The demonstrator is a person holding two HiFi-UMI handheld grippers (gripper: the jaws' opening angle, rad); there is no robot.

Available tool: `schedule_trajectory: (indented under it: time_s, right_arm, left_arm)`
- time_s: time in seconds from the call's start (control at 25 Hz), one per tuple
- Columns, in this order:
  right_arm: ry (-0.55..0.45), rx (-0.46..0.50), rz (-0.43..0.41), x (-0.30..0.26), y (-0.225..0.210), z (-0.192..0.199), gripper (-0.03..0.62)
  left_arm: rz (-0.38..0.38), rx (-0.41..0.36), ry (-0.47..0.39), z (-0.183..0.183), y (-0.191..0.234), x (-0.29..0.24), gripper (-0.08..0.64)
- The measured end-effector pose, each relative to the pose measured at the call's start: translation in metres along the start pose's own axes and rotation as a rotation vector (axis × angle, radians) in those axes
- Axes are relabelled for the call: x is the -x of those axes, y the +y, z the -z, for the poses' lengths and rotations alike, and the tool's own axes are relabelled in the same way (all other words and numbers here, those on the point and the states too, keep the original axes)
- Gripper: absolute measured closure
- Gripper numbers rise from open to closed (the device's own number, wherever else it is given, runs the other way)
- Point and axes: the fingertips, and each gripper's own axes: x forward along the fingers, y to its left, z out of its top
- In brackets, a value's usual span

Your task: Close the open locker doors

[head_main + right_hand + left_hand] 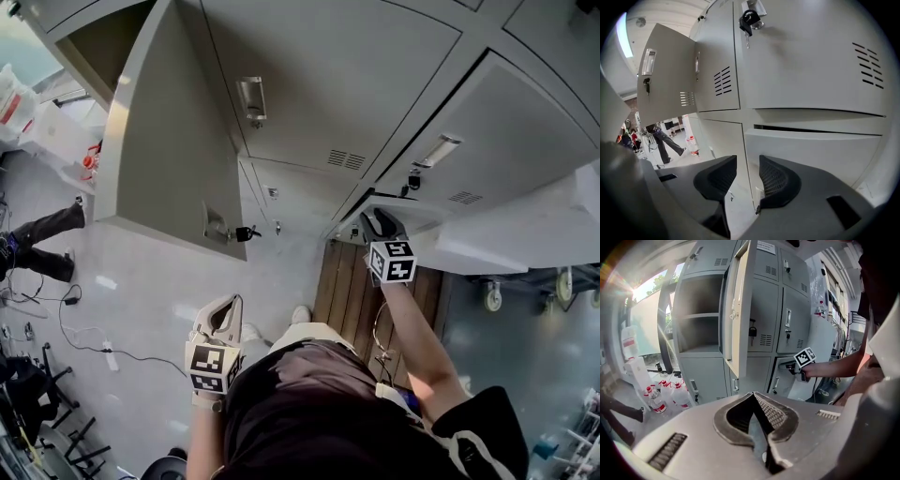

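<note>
An upper locker door (173, 141) is seen swung wide open at ten o'clock in the head view, its free edge jutting out over the floor (141, 281). In the left gripper view it is met edge-on at twelve o'clock (739, 310), with its shelved compartment (698, 315) exposed at ten o'clock. Open floor is found below that door, bounded at nine o'clock by cables (84, 342) and by another person's legs (42, 239). Bottles (661, 397) are grouped on the floor at eight o'clock in the left gripper view. A lower locker door (815, 154) is only slightly ajar, with a dark slit shown along its top edge. A slatted wooden board (361, 286) is laid on the floor just in front of it.

The right gripper (375, 223) is held out on a stretched forearm (422, 347) at one o'clock from the body and is pointed downward at the lower door. In its own view the right gripper (743, 176) is shown with jaws parted. The lower door's left edge is seen between them, and no pad is seen pressing on it. The left gripper (227, 302) is held close to the body at seven o'clock and is aimed towards the open upper door. In its own view the left gripper (753, 397) is shown with jaws closed together and nothing between them.
</note>
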Motion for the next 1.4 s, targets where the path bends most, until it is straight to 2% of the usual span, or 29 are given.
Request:
schedule_trajectory:
  time_s: [0.52,0.76,1.08,1.4]
  right_arm:
    - [0.011,0.053,0.022,-0.031,-0.012,-0.015,0.41]
    - [0.016,0.027,0.022,-0.026,-0.004,-0.01,0.402]
    - [0.022,-0.008,-0.016,0.006,0.032,-0.001,0.402]
    - [-0.031,-0.065,-0.045,0.055,0.091,-0.029,0.407]
  left_arm:
    - [-0.048,0.019,0.008,0.0,0.015,0.002,0.541]
    - [-0.069,0.02,-0.014,-0.001,0.02,0.005,0.541]
    - [-0.053,0.011,-0.068,-0.015,0.023,0.014,0.54]
    - [-0.027,-0.031,-0.143,-0.04,0.036,0.028,0.537]
